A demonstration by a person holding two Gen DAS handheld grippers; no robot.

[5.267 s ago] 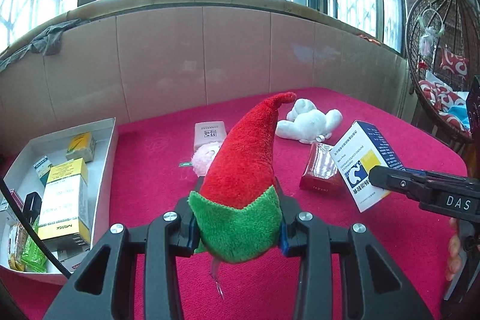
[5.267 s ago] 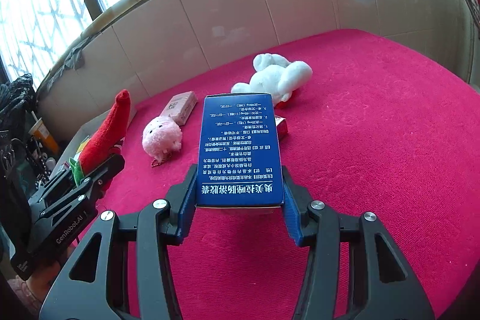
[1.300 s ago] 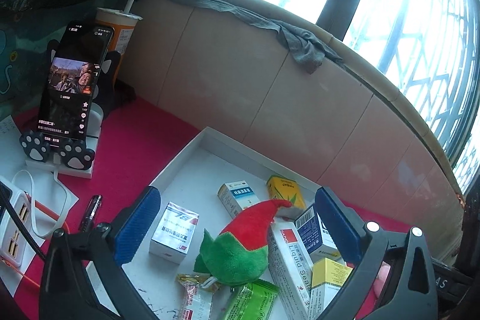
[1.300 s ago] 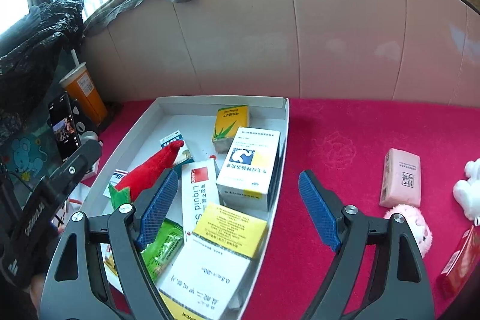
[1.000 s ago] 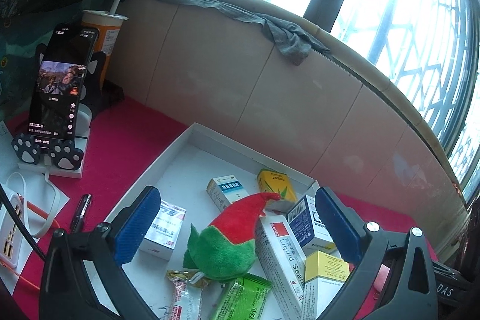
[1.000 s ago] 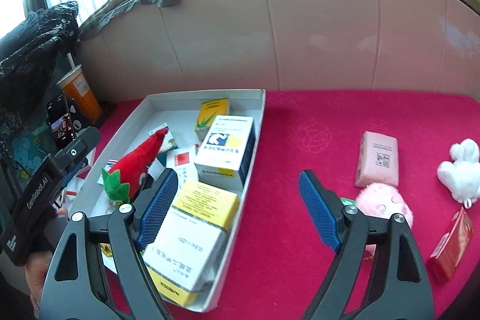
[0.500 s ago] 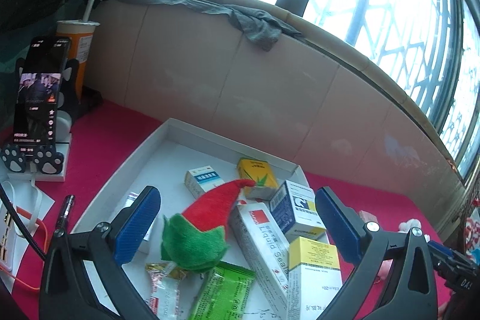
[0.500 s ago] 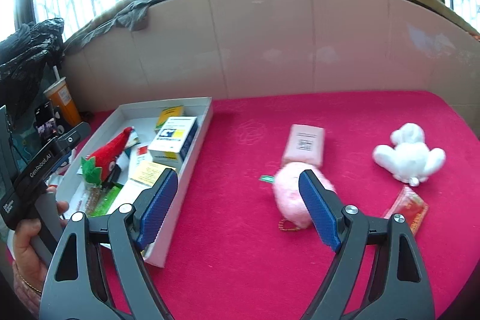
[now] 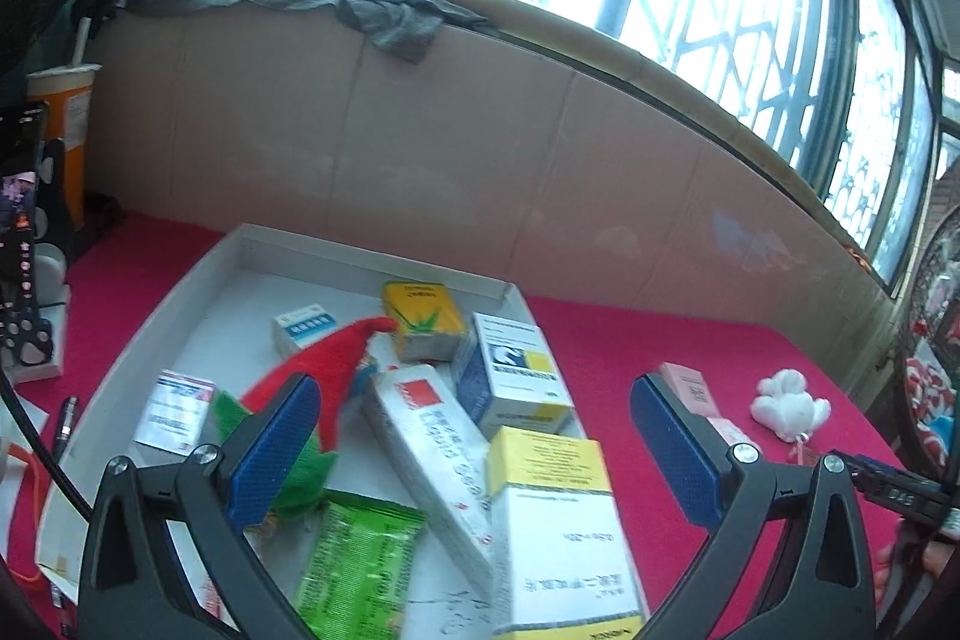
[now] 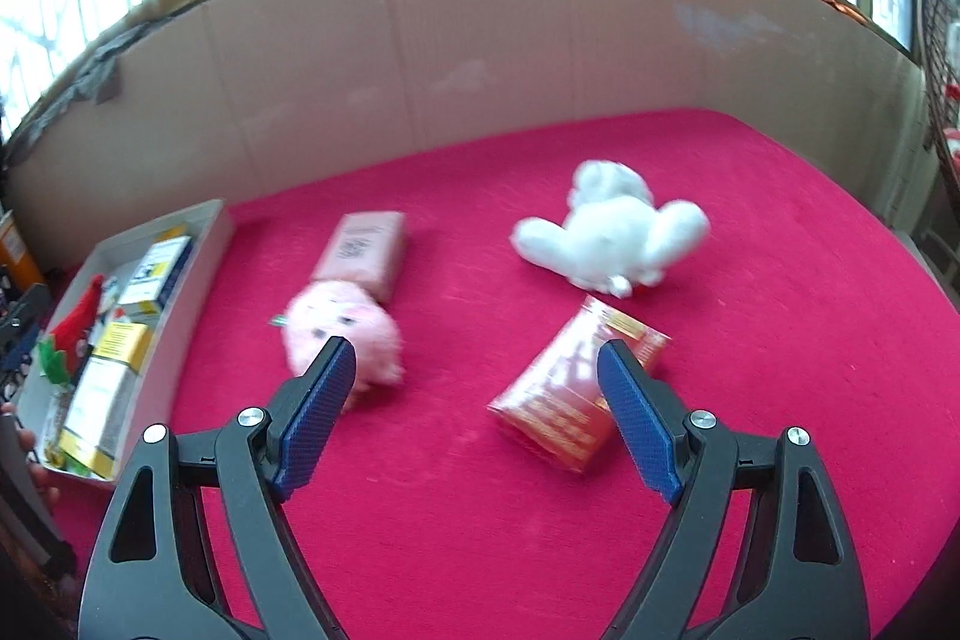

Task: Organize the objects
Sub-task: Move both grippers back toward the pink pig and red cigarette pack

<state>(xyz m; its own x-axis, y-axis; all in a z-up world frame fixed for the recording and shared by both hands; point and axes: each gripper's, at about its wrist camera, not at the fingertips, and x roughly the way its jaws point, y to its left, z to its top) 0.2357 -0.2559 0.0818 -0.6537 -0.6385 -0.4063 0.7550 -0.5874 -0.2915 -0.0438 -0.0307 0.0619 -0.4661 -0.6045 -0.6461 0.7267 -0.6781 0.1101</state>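
White tray (image 9: 198, 274): set on the red cloth at the table's left end, against the tan backboard; seen small at the left edge of the right wrist view (image 10: 216, 220).
Tray contents: a red and green elf hat (image 9: 318, 370) is laid across the middle, its tip touching a yellow box (image 9: 423, 316); a blue-and-white box (image 9: 303, 325) lies behind it, a blue, white and yellow carton (image 9: 516, 376) to its right, a long white box with a red square (image 9: 438, 454) diagonally in front, a large white and yellow box (image 9: 558, 520) nearest the camera, a green packet (image 9: 360, 562) at the front, and a small white box with red print (image 9: 177, 406) at the left.
Loose objects: a pink plush (image 10: 342, 334), a pink box (image 10: 363, 250) just behind it, a white plush rabbit (image 10: 612, 232) and a red packet (image 10: 576, 388) are spread on the red cloth (image 10: 480, 520), outside the tray.
Left gripper (image 9: 468, 460): held over the tray's front half with the blue pads spread wide; nothing is gripped.
Right gripper (image 10: 474, 400): held above the cloth, fingers wide apart and empty; the pink plush is partly covered by its left finger and the red packet by its right finger.
Surroundings: a phone on a paw-print stand (image 9: 21, 232), an orange cup with a straw (image 9: 66, 124) and a pen (image 9: 66, 424) are seen left of the tray; a grey rag (image 9: 396, 22) is draped over the backboard's top.
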